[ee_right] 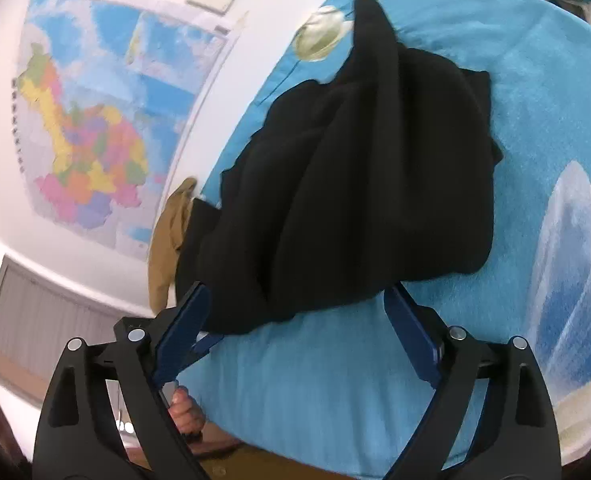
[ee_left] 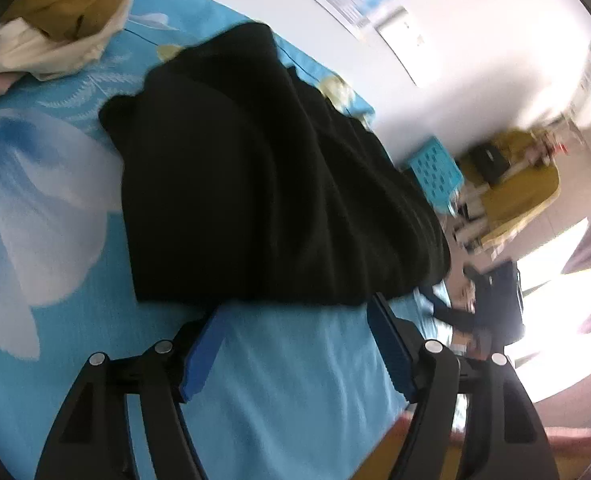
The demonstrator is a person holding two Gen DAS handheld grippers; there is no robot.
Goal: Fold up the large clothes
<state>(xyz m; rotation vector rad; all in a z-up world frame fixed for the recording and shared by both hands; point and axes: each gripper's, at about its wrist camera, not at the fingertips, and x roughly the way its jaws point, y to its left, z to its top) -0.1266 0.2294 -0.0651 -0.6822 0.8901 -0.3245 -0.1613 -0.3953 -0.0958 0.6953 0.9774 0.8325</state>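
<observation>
Left tongs [ee_left: 295, 344] are gaping wide over the bed [ee_left: 75, 240], holding nothing; the black garment [ee_left: 263, 184], partly folded and rumpled, is lying just past the tips. Beige clothes [ee_left: 71, 12] are sitting at the far corner.

Right tongs [ee_right: 299, 336] are also standing wide open, empty, straddling the garment's near hem [ee_right: 255, 320] without pinching it. Fabric is looking soft, limp, light, likely to sag and bunch. Best hold: near hem corners, pinching all layers together.

left gripper [ee_left: 295, 316]: jaws apart | right gripper [ee_right: 297, 300]: jaws wide (both empty, angled downward)
</observation>
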